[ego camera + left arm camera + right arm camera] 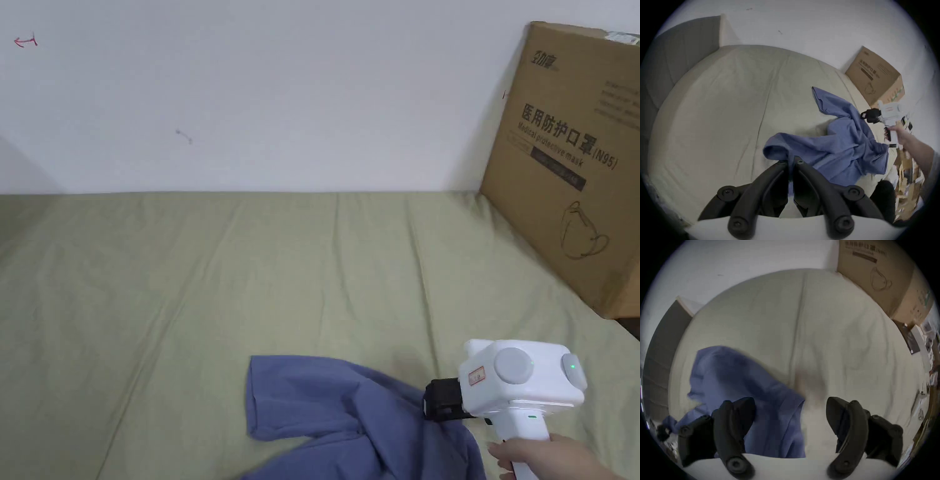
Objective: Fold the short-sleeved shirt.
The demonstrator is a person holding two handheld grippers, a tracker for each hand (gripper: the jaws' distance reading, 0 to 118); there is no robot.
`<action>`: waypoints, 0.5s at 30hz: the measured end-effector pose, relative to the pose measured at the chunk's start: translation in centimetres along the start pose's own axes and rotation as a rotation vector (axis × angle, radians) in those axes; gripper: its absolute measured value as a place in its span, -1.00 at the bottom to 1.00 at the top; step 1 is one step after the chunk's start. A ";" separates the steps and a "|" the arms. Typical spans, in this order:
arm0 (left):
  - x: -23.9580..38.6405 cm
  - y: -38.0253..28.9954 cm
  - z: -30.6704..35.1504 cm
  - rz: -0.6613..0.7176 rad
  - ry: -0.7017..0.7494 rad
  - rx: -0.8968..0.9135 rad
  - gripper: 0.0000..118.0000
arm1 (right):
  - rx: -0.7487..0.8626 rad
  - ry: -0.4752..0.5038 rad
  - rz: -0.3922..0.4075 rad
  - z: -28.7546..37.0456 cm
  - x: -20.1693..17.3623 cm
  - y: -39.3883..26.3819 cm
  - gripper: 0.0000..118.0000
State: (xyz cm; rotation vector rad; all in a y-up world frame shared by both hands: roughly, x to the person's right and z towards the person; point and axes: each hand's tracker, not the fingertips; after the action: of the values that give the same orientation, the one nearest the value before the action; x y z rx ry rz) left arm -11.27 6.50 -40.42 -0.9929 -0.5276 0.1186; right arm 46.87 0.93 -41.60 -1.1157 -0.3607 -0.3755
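Toward the near right corner of the bed (pixel 187 281), the blue short-sleeved shirt (pixel 834 146) is lying crumpled on the green sheet, one sleeve reaching toward the wall and the bulk trailing back to the near edge. The left hand-held gripper (pixel 791 162) is pinching a fold of the shirt's near end, its jaws drawn almost together with cloth showing between them. The right hand-held gripper (pixel 791 412) is hanging with its jaws wide apart and gripping nothing; the shirt's edge is lying to its left, partly behind the left jaw, with bare sheet in the gap between them. So the free cloth is sitting leftward of the right one, which looks nearer to the far sleeve, and the shirt's long line is running from that sleeve back to the left grip.

From above, the head view is catching the right hand-held gripper's white body (pixel 522 378) beside the shirt, with a cardboard box (pixel 575 162) leaning at the far right corner. The left gripper view is taking in the whole bunched garment.
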 end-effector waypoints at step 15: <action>1.3 1.9 3.4 0.068 0.009 0.091 -0.95 | 0.203 0.115 0.168 8.5 -1.4 -1.3 -0.91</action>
State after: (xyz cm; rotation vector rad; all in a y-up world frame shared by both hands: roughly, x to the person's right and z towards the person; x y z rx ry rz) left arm -11.46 10.62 -40.02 -0.9221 -0.4766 0.1969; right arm 44.27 8.31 -37.84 -0.9137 -0.1963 -0.2469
